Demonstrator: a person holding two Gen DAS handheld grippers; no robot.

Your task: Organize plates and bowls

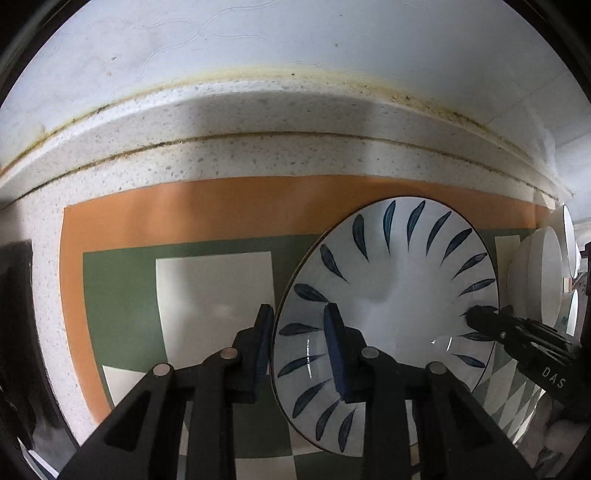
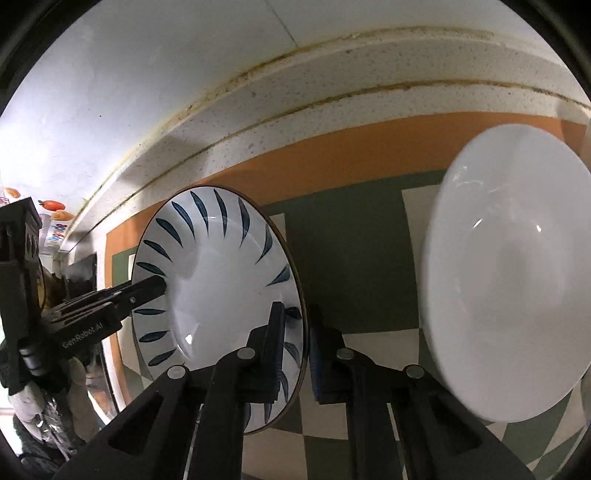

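Observation:
A white plate with dark blue leaf marks [image 1: 399,295] is held upright on edge above the mat. My left gripper [image 1: 301,347] straddles its left rim with one finger on each face. My right gripper [image 2: 297,336] straddles the opposite rim of the same plate [image 2: 218,280] the same way. Each gripper shows in the other's view, the right one as a black tip [image 1: 517,332] and the left one as a black tip [image 2: 110,299]. A plain white plate [image 2: 509,273] stands on edge to the right. White bowls [image 1: 543,273] stand at the far right.
An orange, green and cream checked mat [image 1: 207,273] covers a speckled white counter [image 1: 258,118] that meets a white wall [image 1: 295,33] behind. A dark object [image 1: 14,295] stands at the counter's left edge.

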